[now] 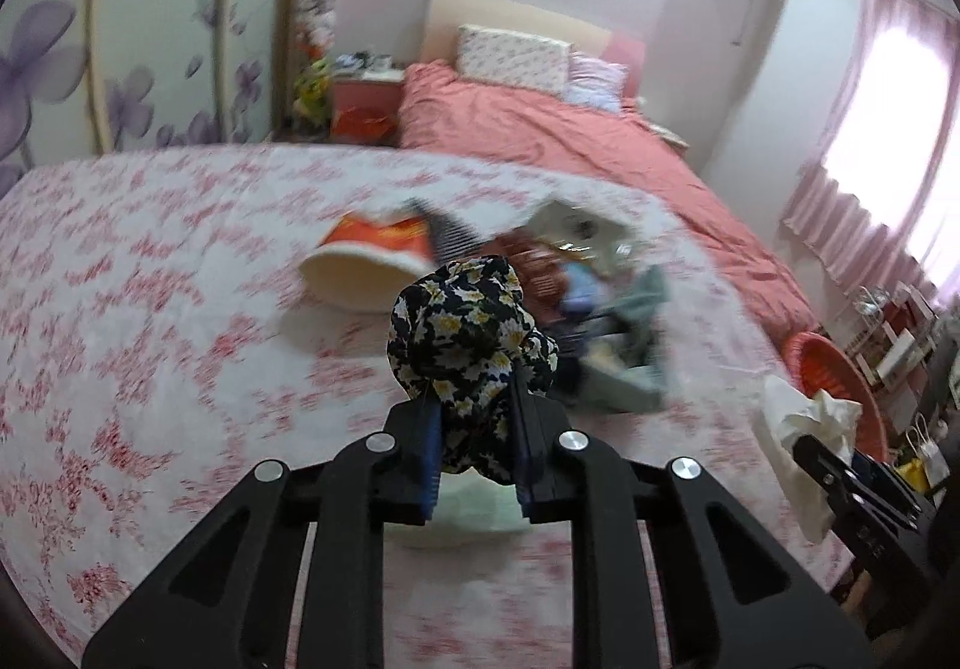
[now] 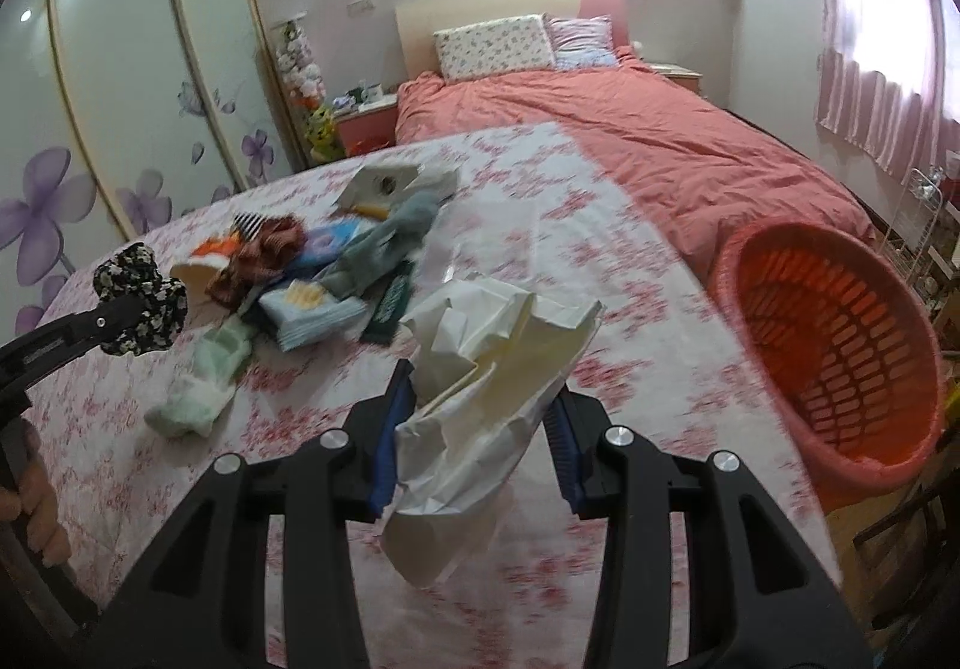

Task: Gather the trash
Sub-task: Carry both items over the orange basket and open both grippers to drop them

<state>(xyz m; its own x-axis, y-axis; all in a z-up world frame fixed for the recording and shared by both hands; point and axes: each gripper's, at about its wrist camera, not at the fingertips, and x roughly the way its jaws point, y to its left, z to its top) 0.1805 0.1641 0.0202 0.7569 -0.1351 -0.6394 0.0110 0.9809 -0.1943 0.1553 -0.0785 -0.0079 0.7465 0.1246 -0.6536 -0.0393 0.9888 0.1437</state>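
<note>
Left gripper clamped on a flowered scrunchie, above the bedspread. Right gripper gripping crumpled paper; orange basket just to its right, clutter pile ahead-left.

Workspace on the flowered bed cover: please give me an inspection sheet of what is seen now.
Surface: flowered bed cover, beside a pink bed.
Job's things: crumpled white paper and dark floral scrunchie, both lifted; orange basket at the right edge.
Clutter: a pile with a tipped paper cup, comb, socks and packets.
Grippers: left hand-held gripper shut on the scrunchie; right hand-held gripper shut on the paper.
Cables: nothing seen.
Surroundings: flower-printed wardrobe doors, pink curtains.
</note>
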